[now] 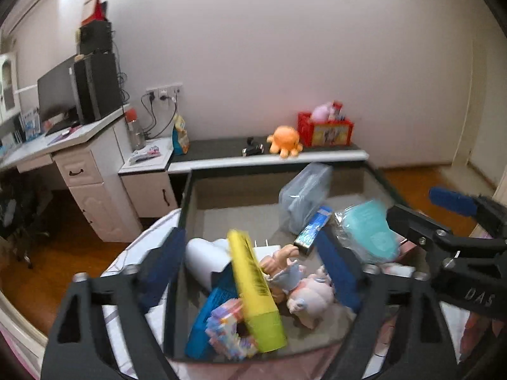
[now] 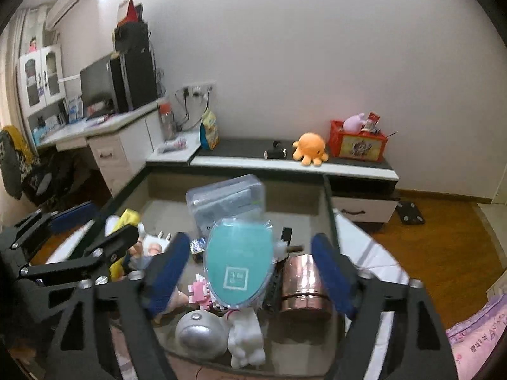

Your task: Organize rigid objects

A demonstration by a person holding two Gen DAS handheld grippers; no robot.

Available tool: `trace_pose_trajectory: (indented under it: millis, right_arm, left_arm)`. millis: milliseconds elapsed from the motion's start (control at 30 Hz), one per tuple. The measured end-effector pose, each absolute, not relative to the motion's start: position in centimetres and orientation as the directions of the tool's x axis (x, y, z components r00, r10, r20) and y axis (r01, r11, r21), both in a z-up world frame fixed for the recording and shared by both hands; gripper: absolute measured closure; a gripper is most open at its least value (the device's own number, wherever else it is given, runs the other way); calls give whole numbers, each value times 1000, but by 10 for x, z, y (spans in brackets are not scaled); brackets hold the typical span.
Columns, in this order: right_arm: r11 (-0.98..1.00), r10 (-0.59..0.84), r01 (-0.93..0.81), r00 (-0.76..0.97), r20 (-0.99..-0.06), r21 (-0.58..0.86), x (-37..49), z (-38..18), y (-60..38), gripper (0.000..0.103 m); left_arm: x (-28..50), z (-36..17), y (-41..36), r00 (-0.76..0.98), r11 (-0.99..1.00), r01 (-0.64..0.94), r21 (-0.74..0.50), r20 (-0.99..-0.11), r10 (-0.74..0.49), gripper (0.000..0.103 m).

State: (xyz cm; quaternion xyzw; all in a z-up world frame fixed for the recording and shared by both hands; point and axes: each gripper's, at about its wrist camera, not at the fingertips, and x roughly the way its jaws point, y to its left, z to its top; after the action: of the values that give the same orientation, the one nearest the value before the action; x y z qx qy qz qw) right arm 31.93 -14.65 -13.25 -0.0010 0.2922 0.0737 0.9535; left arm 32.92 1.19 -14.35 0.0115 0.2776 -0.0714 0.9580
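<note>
A grey fabric bin (image 1: 190, 196) on the bed holds many items. In the left wrist view my left gripper (image 1: 250, 269) is open above a yellow-green box (image 1: 253, 285), a doll (image 1: 285, 266), a pink figure (image 1: 312, 297), a white object (image 1: 202, 259) and a pastel block toy (image 1: 228, 326). In the right wrist view my right gripper (image 2: 250, 272) is open around a teal oval packet (image 2: 237, 262), not touching it. A copper tin (image 2: 304, 288), a silver ball (image 2: 198, 332), a white plush (image 2: 245, 338) and a clear plastic case (image 2: 226, 199) lie nearby.
A low shelf (image 2: 285, 163) behind the bin carries an orange octopus plush (image 2: 310, 148) and a red box (image 2: 358, 144). A white desk (image 1: 73, 145) with a monitor stands at the left. Wooden floor (image 2: 443, 247) lies to the right.
</note>
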Motion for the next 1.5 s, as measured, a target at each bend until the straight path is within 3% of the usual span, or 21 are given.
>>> trace_pose_trajectory:
  millis: [100,200,300,767,1500]
  right_arm:
    - [990,138,-127,834,-535,57,298,-113,-151,20]
    - [990,142,-130,863,-485,58,263,-92,-151,16]
    - [990,142,-139,892,-429,38,220,-70,-146,0]
    - [995,89,-99,962,-258,-29,63,-21,-134,0]
    - [995,41,-51,991,-129,-80,-32,6,-128,0]
  left_arm:
    - [298,-123,20,862,992,121,-31,-493,-120,2]
    - [261,-103,22,888,994,110,-18,-447,-107,0]
    - [222,-84,24,907,995,101,3,-411,-91,0]
    - [62,-32,37,960,993,114,-11,-256,-113,0]
    - [-53,6,29,997,995,34,89,-66,-28,0]
